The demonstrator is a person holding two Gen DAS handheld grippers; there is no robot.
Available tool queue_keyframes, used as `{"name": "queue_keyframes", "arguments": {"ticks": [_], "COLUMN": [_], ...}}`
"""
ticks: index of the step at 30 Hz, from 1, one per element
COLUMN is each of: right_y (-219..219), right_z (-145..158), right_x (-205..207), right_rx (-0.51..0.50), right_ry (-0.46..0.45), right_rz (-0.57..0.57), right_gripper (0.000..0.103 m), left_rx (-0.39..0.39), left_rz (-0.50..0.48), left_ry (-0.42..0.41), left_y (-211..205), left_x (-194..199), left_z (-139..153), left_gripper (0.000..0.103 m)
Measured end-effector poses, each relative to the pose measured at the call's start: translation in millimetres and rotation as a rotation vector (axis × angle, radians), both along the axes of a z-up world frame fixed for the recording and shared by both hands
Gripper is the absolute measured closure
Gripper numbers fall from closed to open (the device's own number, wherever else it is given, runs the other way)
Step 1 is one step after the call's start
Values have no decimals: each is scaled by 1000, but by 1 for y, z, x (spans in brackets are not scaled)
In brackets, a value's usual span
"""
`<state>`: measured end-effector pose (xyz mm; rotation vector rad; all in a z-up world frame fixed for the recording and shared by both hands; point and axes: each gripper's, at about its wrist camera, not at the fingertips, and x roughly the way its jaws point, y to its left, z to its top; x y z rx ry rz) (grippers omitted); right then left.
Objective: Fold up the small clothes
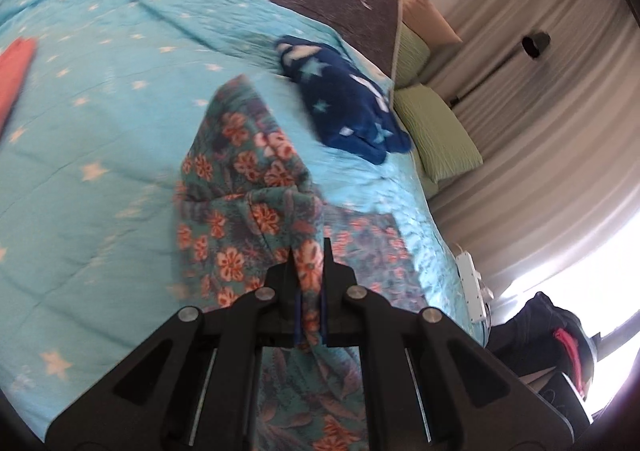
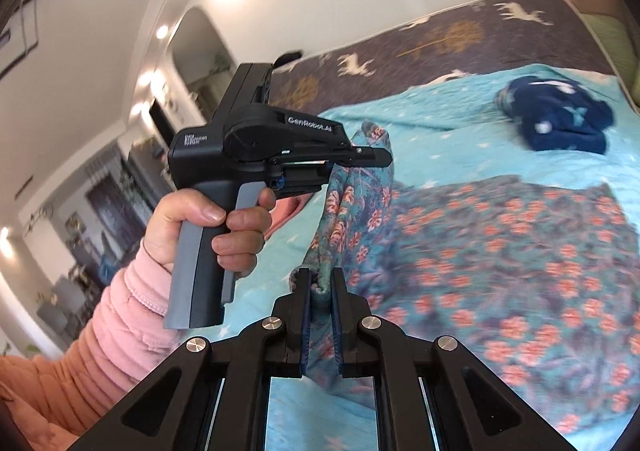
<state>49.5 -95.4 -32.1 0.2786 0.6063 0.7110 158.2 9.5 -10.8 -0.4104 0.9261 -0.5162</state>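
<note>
- The left gripper (image 1: 309,251) is clamped on a bunched fold of the floral garment (image 1: 240,187), lifted above the turquoise star quilt (image 1: 100,131) on the bed.
- The right gripper (image 2: 320,283) pinches another edge of that garment; the rest lies on the quilt.
- "GenRobot.AI" is printed on the left gripper's body.
- A navy star-print garment (image 1: 348,107) lies on the quilt beyond the floral one.

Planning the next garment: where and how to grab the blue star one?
Blue garment lies crumpled on the bedspread near the pillows, no clean hem showing. Probably pinch a raised outer fold from above, approaching from the bed's open middle, away from the pillows.
</note>
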Motion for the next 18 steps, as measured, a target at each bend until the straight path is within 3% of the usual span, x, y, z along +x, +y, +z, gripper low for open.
{"name": "queue_keyframes", "arguments": {"ticks": [9, 18], "right_y": [-110, -192], "right_z": [-1, -19], "right_x": [-4, -12], "right_rx": [97, 166], "right_ry": [38, 115], "right_rz": [-174, -333], "right_gripper": [95, 95], "left_rx": [61, 110], "left_rz": [-171, -272], "left_ry": [25, 91], "left_y": [-121, -209], "left_x": [17, 22], "left_z": [-12, -36], "left_gripper": [96, 96]}}
